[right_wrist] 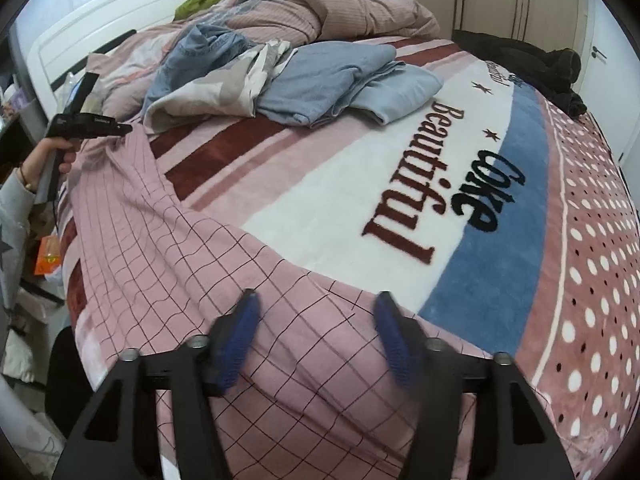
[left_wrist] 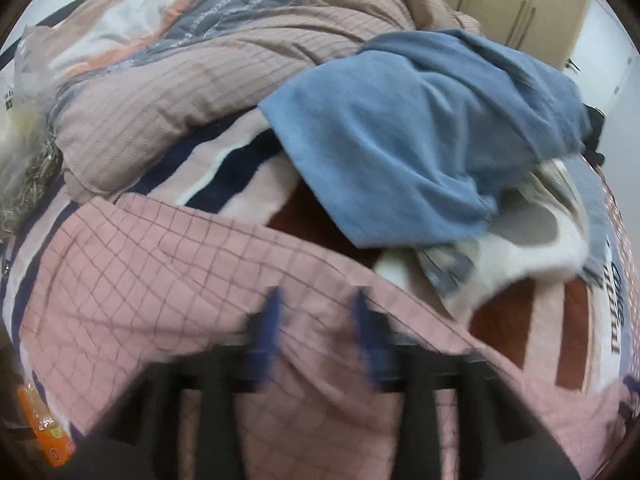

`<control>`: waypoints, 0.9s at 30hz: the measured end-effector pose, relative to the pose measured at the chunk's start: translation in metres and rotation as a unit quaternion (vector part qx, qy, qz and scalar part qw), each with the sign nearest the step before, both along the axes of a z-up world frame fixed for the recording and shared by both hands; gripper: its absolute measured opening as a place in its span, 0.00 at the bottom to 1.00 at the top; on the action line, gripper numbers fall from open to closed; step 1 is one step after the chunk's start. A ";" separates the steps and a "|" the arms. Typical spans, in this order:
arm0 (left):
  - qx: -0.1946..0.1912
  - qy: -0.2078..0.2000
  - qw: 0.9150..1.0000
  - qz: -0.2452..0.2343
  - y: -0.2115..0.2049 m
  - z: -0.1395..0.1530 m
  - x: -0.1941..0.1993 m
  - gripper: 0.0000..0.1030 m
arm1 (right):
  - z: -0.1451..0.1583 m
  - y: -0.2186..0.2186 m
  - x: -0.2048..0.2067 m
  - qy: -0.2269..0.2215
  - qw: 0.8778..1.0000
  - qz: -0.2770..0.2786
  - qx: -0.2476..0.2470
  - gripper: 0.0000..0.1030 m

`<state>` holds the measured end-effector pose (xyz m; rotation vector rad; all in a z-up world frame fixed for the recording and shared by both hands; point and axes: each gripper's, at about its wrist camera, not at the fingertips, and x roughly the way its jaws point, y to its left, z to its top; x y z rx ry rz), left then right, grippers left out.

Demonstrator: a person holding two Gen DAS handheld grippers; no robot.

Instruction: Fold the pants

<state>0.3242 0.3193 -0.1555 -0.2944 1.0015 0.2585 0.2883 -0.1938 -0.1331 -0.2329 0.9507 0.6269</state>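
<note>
Pink checked pants (right_wrist: 168, 248) lie stretched along the near edge of the bed, from the left side to under my right gripper (right_wrist: 317, 298). That gripper hovers just over the cloth with its blue pads (right_wrist: 240, 332) wide apart and nothing pinched between them. A hand holds my left gripper (right_wrist: 120, 129) at the pants' far end. In the left wrist view the pants (left_wrist: 132, 280) fill the foreground. The left gripper (left_wrist: 318, 296) is blurred; its pads stand apart with a soft ridge of pink cloth between them, not squeezed.
A striped blanket with lettering (right_wrist: 400, 184) covers the bed. A heap of blue and white clothes (right_wrist: 304, 84) and a bunched pink quilt (right_wrist: 340, 12) lie behind. Dark clothing (right_wrist: 552, 72) sits at the far right edge. An orange packet (left_wrist: 48, 428) lies beside the bed.
</note>
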 end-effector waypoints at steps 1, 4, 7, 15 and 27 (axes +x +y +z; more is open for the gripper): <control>-0.006 -0.001 1.000 -0.007 -0.003 0.002 -0.004 0.47 | -0.001 0.000 0.001 0.001 1.000 -0.001 0.000 0.57; -0.057 0.008 0.998 -0.018 -0.011 0.003 -0.016 0.48 | -0.002 -0.001 0.002 0.004 1.000 -0.003 0.003 0.57; -0.063 0.028 0.997 -0.021 -0.019 0.000 -0.021 0.48 | -0.003 0.001 0.001 0.003 1.000 -0.002 0.006 0.57; -0.059 0.040 0.997 -0.003 -0.019 0.007 -0.039 0.49 | -0.004 0.001 -0.005 -0.006 1.000 0.008 0.003 0.57; -0.033 0.049 0.998 -0.023 -0.033 -0.015 -0.006 0.04 | -0.009 0.005 -0.001 0.003 0.999 0.034 0.010 0.10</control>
